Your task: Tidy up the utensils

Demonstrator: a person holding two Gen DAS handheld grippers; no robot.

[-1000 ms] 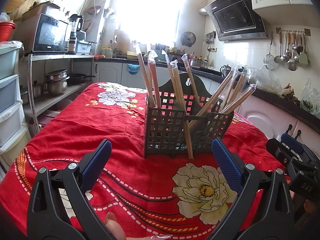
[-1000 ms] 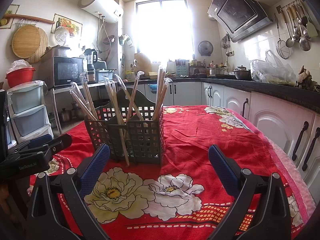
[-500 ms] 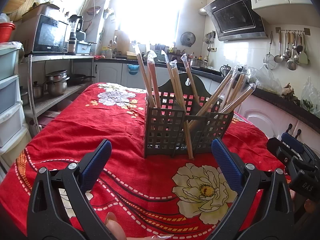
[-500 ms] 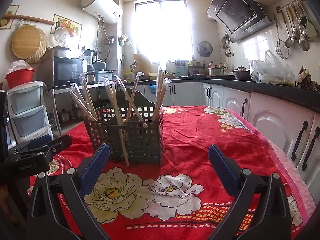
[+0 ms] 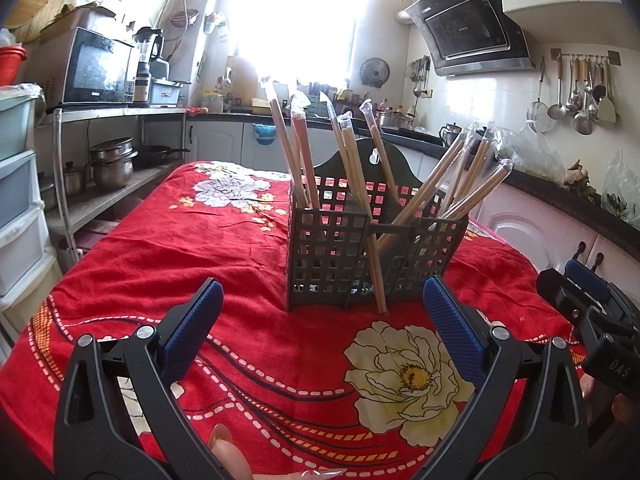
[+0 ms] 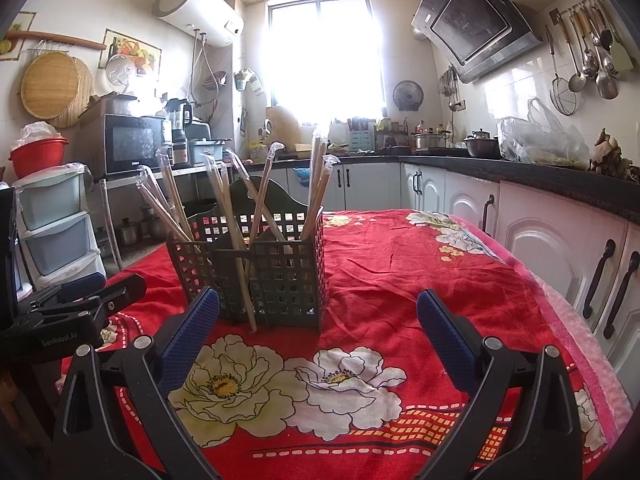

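Note:
A dark grid utensil caddy (image 5: 332, 256) stands on the red flowered tablecloth (image 5: 224, 240). It holds several plastic-wrapped wooden chopstick pairs (image 5: 304, 160) standing at angles in its compartments. One pair (image 5: 376, 276) leans outside against the caddy's front, tip on the cloth. My left gripper (image 5: 324, 312) is open and empty, just in front of the caddy. My right gripper (image 6: 318, 326) is open and empty, with the caddy (image 6: 280, 268) ahead to its left. The outside pair also shows in the right wrist view (image 6: 244, 292).
White cabinets (image 6: 560, 256) and a dark counter run along the right. A metal shelf with pots (image 5: 108, 164) and plastic drawers (image 5: 16, 216) stand left of the table. The right gripper's body (image 5: 592, 320) shows at the left view's right edge.

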